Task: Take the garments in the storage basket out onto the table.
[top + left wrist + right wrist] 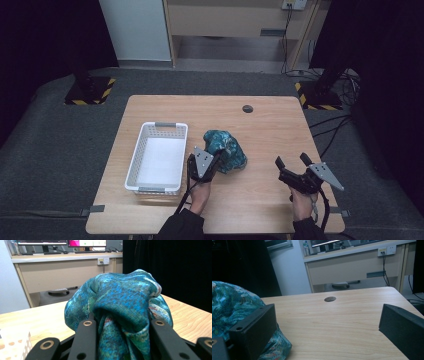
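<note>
1. Teal patterned cloth point(226, 150) sits bunched in a heap near the middle of the bench point(270, 135), just right of the white basket point(131, 165). No clear front or back; in the high view the heap runs slightly long from far-left to near-right, w/ the wider end toward the near-right.
2. Left hand-held gripper point(214, 159) comes in from the near side, angled up and to the right, tips at the cloth's near-left edge. In the left gripper view a thick fold of cloth point(120, 315) fills the gap btwn both jaws, pressed on each side, so it's clamped on the fabric, jaws partway closed.
3. Left hand point(200, 192) grips the handle behind it, dark sleeve at the bench's near edge.
4. Right hand-held gripper point(291, 162) is well apart from the cloth, over the right part of the bench, pointing away and slightly left. Jaws spread wide, nothing btwn them; bare bench shows in the gap in the right gripper view.
5. Right hand point(301, 204) is under it near the bench's front edge.
6. Basket holds nothing; pale floor visible.
</note>
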The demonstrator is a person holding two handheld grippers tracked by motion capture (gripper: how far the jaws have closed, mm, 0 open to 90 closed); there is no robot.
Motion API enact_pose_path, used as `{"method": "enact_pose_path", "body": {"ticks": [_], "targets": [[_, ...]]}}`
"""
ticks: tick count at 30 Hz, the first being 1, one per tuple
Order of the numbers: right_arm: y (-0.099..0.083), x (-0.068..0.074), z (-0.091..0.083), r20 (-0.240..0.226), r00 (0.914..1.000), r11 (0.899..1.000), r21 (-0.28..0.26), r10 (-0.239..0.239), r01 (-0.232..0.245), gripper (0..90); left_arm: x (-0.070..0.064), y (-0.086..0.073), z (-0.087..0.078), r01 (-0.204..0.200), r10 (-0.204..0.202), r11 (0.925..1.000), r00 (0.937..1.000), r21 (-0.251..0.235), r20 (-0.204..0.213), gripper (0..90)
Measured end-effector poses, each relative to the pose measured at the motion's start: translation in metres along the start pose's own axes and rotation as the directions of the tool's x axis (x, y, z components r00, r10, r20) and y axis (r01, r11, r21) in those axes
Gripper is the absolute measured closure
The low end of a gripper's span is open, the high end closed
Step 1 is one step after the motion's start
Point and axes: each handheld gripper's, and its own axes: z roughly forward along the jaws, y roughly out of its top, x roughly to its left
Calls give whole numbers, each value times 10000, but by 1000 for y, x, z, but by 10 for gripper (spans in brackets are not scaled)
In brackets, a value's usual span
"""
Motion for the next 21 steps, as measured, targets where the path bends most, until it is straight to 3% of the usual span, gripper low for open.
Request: {"method": "enact_pose_path", "body": {"ticks": [21], "targets": [[-1,4,3,-87,9999,10000,65,-56,56,16,8,-20,1,453,-443,9977,9988,496,-203,674]]}}
